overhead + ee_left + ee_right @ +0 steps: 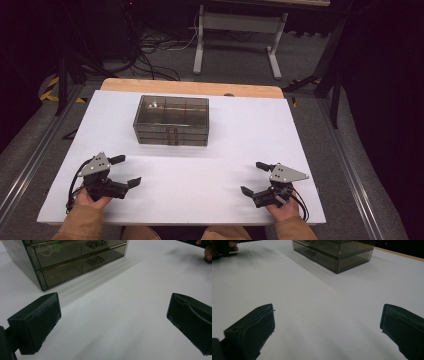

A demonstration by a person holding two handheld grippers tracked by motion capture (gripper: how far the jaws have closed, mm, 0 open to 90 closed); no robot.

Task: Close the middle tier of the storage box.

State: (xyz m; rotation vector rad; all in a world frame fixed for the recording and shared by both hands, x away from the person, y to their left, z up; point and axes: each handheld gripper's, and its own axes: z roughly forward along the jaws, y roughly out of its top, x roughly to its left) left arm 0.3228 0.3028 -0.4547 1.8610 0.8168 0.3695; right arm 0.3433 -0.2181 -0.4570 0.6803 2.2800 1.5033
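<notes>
**Two grippers wait wide apart before one drawer box**

On the white table [240, 135] stands one smoke-tinted drawer box [171, 120], set toward the far edge and slightly left of centre. Its front shows stacked drawers; the left gripper view shows two of them [75, 263], each with a small pull at its middle, and the high view suggests a third tier, though the exact count is hard to settle. Two grippers are in play, one per hand.

The left gripper [125, 171] sits at the near left of the table, held by a hand [92, 200] in a tan sleeve that comes in from the bottom edge. Its jaws stand wide apart with nothing between them and angle toward the table's middle. The right gripper [252, 177] mirrors it at the near right, gripped by the other hand [282, 209], jaws likewise spread and empty. Both are low over the bare tabletop.

The drawer box lies well apart from both grippers, ahead of them and between their lines. From the left gripper it appears ahead and to the upper left; from the right gripper's view the drawer box [334, 252] is ahead near the top centre.
</notes>
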